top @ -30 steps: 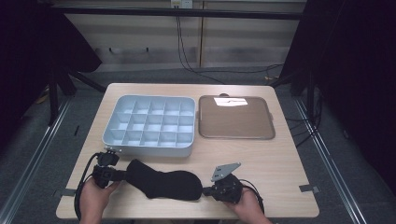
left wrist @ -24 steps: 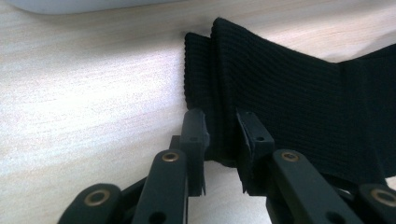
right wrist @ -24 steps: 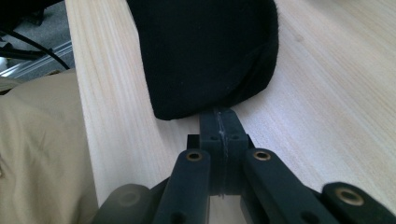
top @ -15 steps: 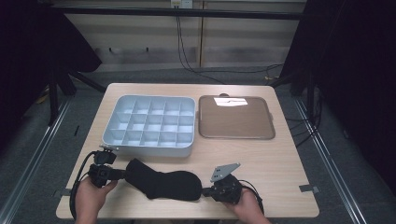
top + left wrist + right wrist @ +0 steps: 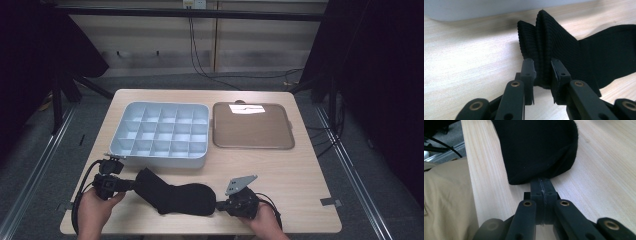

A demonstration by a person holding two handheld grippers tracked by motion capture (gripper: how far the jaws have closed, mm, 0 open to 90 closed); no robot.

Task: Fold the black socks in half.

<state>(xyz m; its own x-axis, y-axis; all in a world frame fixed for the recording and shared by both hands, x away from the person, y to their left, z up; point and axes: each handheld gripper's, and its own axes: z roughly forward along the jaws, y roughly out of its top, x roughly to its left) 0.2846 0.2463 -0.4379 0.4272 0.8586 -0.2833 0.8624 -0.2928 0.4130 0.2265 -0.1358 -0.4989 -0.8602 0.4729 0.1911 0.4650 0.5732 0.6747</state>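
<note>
A black sock (image 5: 175, 196) lies flat along the front of the wooden table, cuff to the left and toe to the right. My left gripper (image 5: 131, 185) is shut on the ribbed cuff (image 5: 544, 47); in the left gripper view the left gripper (image 5: 542, 73) has the folded cuff bunched between its pads. My right gripper (image 5: 220, 205) is at the toe end. In the right gripper view the right gripper (image 5: 543, 183) has its jaws pressed together on the edge of the sock's toe (image 5: 536, 147). A hand holds each gripper at the table's front edge.
A pale blue tray (image 5: 160, 161) with several compartments stands just behind the sock, close to the left gripper. To its right lies a flat brown tray (image 5: 252, 146) with a white slip (image 5: 246, 108) at its far side. The table's front edge (image 5: 474, 195) is right beside the right gripper.
</note>
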